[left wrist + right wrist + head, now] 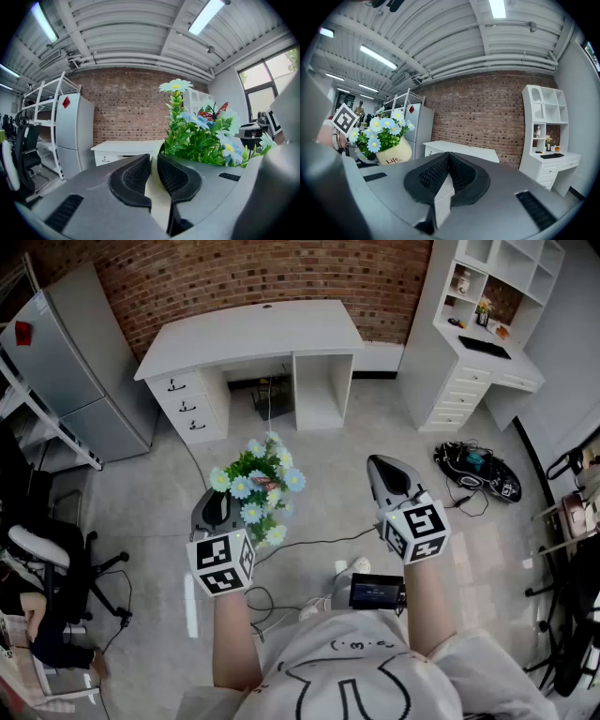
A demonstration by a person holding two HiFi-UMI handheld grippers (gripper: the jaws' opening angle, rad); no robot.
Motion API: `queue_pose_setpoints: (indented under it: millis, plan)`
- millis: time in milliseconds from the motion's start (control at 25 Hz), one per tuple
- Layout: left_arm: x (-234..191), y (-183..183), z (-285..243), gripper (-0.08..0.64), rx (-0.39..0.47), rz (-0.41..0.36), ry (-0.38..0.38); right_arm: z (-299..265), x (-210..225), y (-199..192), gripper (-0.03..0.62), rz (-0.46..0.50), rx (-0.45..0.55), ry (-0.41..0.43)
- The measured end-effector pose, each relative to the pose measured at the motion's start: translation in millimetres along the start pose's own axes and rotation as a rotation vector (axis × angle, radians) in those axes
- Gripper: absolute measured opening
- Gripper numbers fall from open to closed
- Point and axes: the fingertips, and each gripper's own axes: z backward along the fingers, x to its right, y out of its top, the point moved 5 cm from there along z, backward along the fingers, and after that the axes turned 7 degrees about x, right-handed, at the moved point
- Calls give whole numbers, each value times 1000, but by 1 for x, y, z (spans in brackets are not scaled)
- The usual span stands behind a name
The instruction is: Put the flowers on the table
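Left gripper [217,510] pinches the flower pot's [393,153] rim; right gripper [389,474] is pressed together, empty. Open floor [375,427] stretches to the table's [253,334] front edge.

A grey fridge [75,371] and a white shelf unit [466,343] stand near the brick wall [234,277]

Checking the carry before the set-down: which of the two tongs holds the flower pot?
The left tongs, shut on the rim of the cream flower pot; the right tongs are shut with nothing between them.
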Motion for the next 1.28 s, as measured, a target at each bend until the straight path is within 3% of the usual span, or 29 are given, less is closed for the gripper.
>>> queue_pose_setpoints:
  millis: [440, 680, 1000, 1280]
  plan:
    - [5, -5, -45, 57, -12, 4, 12, -33, 18, -18, 14, -9, -33, 47]
    - [14, -3, -98, 57, -20, 10, 49, -78, 60, -29, 14, -39, -18, 96]
    - [17, 14, -178, 57, -1, 11, 115, -157, 117, -28, 14, -18, -1, 175]
    - [36, 15, -222, 57, -1, 32, 173, -194, 162, -34, 14, -1, -5, 240]
